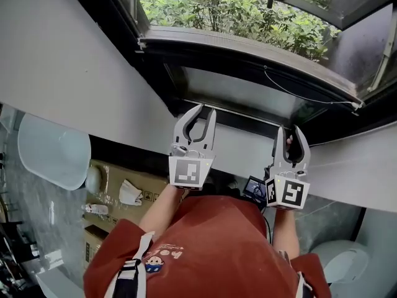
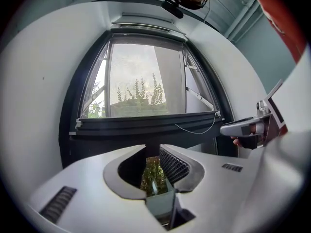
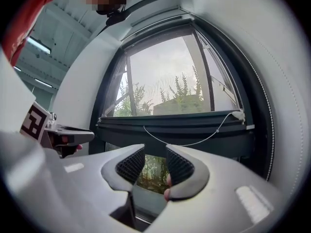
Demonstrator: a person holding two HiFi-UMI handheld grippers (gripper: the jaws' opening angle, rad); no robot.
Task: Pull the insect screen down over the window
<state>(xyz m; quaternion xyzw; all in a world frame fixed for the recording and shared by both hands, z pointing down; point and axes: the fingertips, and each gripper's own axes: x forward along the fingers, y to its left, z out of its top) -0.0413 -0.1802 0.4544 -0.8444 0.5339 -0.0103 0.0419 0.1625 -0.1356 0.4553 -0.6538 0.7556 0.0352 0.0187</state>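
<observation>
- Your left tongs are released: the jaws stand apart and only leaves and glass show through the gap
- Your right tongs are released too, with nothing between the jaws; one fingertip of yours shows beside the right jaw
- The insect screen bar is a dark rail running level across the window frame, low in the frame
- Both tongs sit in front of the frame's lower part, under the rail and clear of it
- A thin white cord hangs in a slack loop from the rail, tied off near the frame's right side
- The rail looks stiff and light, so it should take a firm pinch without harm; expect some pull back toward the frame's top if the roller is sprung
- Grip the rail itself, one pair of tongs toward each side of the frame, so it comes down level and does not jam
- Netting of this kind tears easily, so don't pinch the fabric
- The cord is probably too thin and slippery for a sure hold, and pulling it alone would load only the frame's right side
</observation>
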